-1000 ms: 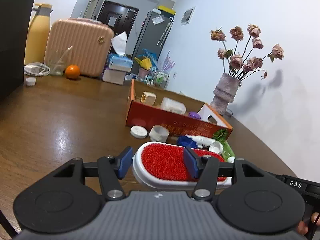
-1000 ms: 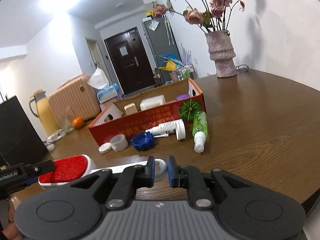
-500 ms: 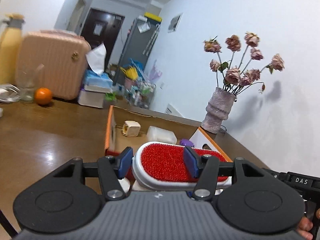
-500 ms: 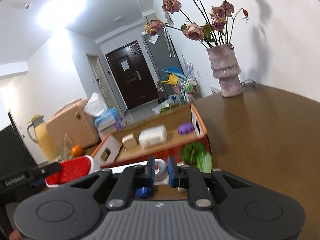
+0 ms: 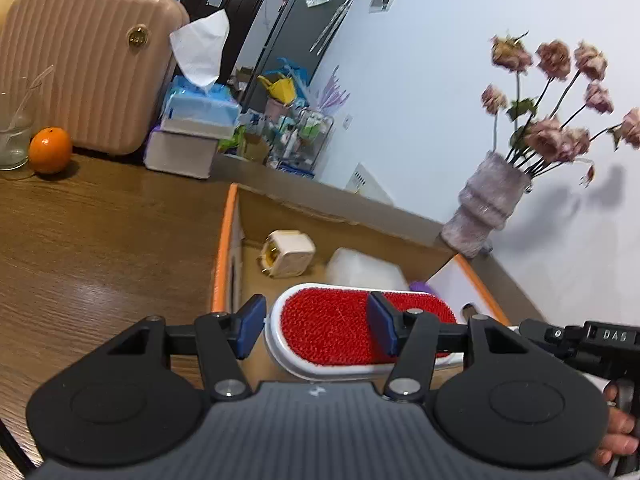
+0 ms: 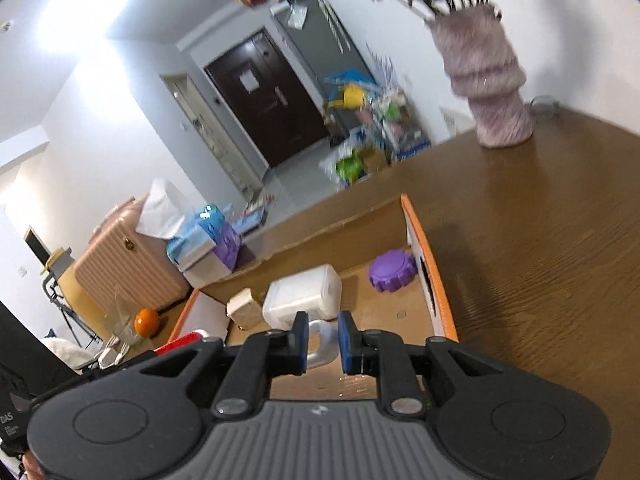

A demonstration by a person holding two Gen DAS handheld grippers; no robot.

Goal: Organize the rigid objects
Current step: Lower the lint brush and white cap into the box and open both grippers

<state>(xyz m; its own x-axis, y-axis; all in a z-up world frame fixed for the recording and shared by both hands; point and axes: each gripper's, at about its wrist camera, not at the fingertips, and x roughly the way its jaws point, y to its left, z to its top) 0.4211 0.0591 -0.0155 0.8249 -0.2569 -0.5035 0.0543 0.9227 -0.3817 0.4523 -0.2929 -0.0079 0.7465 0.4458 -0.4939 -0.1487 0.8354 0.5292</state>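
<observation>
A lint brush [image 5: 332, 332] with a red pile face and a white rim hangs over the open orange cardboard box [image 5: 224, 248]. My left gripper [image 5: 316, 332] is shut on its head end. My right gripper [image 6: 322, 340] holds the white loop handle [image 6: 320, 350] between its blue pads, and its jaws are opening slightly. The red head [image 6: 180, 342] shows at the lower left of the right wrist view. In the box lie a cream plug adapter [image 5: 286, 254], a white plastic container [image 5: 364, 270] and a purple cap [image 6: 390, 272].
The box stands on a brown wooden table [image 5: 100, 240]. A grey vase of dried roses [image 5: 484, 208] is behind the box at the right. An orange [image 5: 50, 150], a glass [image 5: 14, 136], a pink suitcase [image 5: 88, 68] and a tissue box [image 5: 200, 108] stand at the back left.
Both grippers have carried the brush forward from the table in front of the box to above its inside. The loose caps and bottles before the box have left view.
</observation>
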